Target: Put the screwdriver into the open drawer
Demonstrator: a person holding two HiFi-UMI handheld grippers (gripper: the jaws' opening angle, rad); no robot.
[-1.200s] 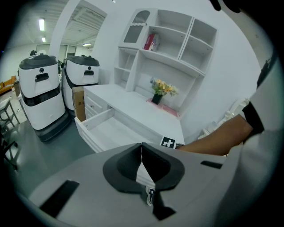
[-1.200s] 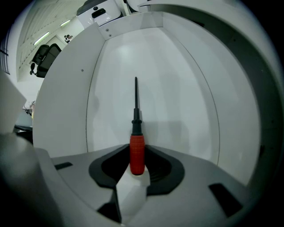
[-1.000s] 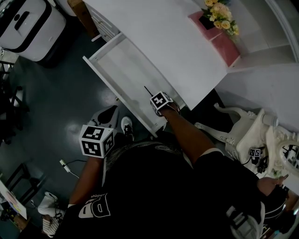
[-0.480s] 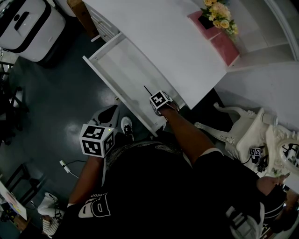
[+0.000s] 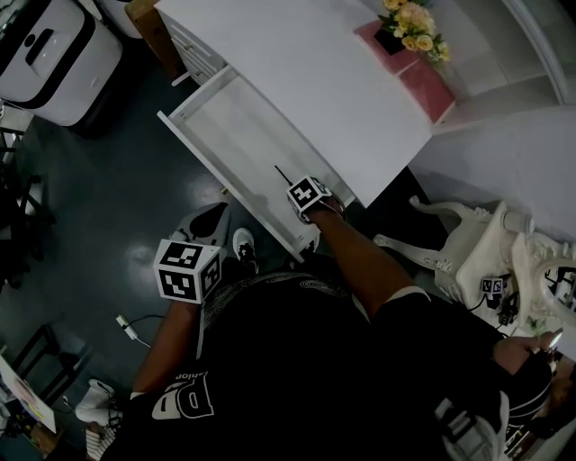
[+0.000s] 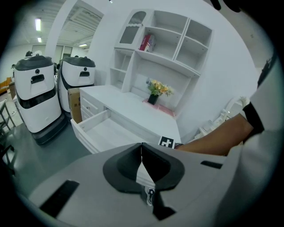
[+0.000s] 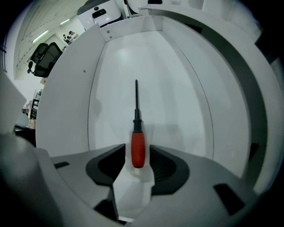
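The right gripper (image 7: 137, 154), its jaws just spread wide, straddles without touching the screwdriver (image 7: 137, 126), whose red handle lies loose on the drawer (image 7: 177, 102) floor.

A dark, glossy floor (image 5: 99, 189) lies under a white surface (image 5: 306, 81) that carries yellow flowers (image 5: 412, 20) on a pink mat (image 5: 427, 85). White shelves (image 6: 164, 40) rise behind it. An ornate white chair (image 5: 468, 261) stands beside it. Strip lights (image 6: 38, 24) glow overhead.
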